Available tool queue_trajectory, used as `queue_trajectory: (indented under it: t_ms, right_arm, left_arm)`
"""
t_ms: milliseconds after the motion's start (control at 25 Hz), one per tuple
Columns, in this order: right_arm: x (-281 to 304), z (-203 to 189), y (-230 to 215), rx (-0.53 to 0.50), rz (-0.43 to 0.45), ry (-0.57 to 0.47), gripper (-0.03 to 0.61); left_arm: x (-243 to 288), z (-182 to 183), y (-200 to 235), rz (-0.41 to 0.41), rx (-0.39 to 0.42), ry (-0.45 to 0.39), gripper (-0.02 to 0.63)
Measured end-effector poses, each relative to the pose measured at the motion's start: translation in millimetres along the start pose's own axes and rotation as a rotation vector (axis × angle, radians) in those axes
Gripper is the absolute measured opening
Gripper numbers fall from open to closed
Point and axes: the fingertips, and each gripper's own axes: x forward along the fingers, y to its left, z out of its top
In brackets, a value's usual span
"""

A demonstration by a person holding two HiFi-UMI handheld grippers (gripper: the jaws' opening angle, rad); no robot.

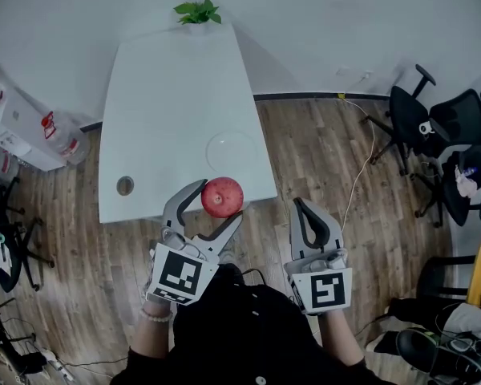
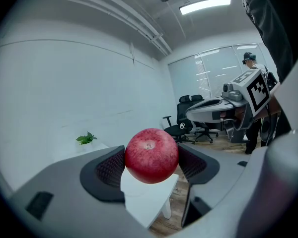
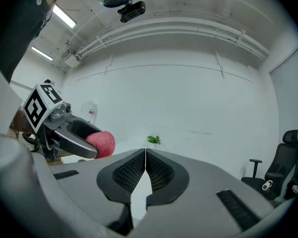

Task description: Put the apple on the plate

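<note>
One apple, one plate, two grippers.
Left gripper is clamped on the apple, short of the plate; right gripper has its jaws together, empty.

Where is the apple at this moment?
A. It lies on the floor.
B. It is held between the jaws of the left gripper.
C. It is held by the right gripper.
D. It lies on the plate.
B: the left gripper view shows the apple pinched in the left gripper, while the plate has nothing on it and the right gripper is shut on nothing.
</note>
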Motion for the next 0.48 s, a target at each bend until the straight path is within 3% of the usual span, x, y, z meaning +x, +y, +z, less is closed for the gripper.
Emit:
queue_trajectory:
  t_ms: [480]
  right_arm:
    - [38,-2,2,0.019,0.024,0.0,0.041]
  left_arm:
    - [14,-9,33,0.014,0.018,0.006,0.348]
